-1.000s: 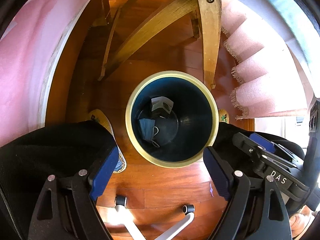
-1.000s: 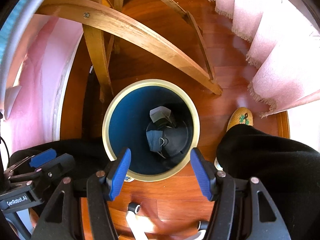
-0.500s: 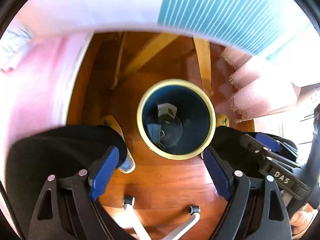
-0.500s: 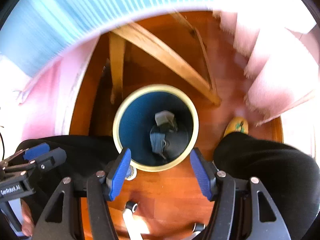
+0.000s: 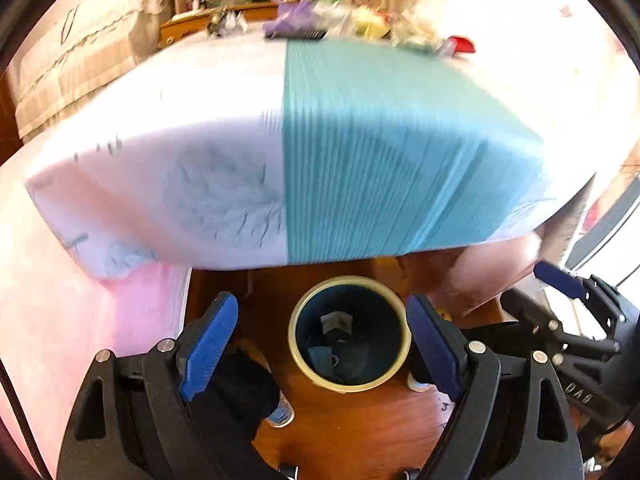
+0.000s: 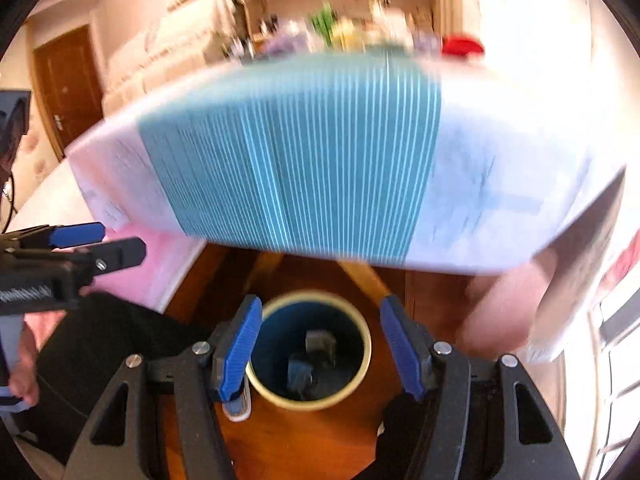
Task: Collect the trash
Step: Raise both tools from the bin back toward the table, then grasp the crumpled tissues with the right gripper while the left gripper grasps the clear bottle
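Desk [image 5: 224, 152] fills the upper half of both views, covered by a white cloth with a teal striped panel; it's blurred. Clutter sits along its far edge at the top of frame, too smeared to name, so you can't pick a trash item from here. Get both cameras level over the desk top and steady before you choose anything.

Bin [image 5: 349, 334], dark blue with a cream rim, stands on the wood floor at lower centre, under the desk's near edge. It holds a face mask [image 5: 320, 356] and a small grey carton [image 5: 335, 322].

Left gripper [image 5: 322, 346]: jaws spread wide, nothing between them, only the bin seen far below through the gap. Right gripper [image 6: 320, 354]: same, jaws apart and empty.

Keep both wide for the approach, take one piece per gripper, and remember the bin sits low between your legs for the drop.
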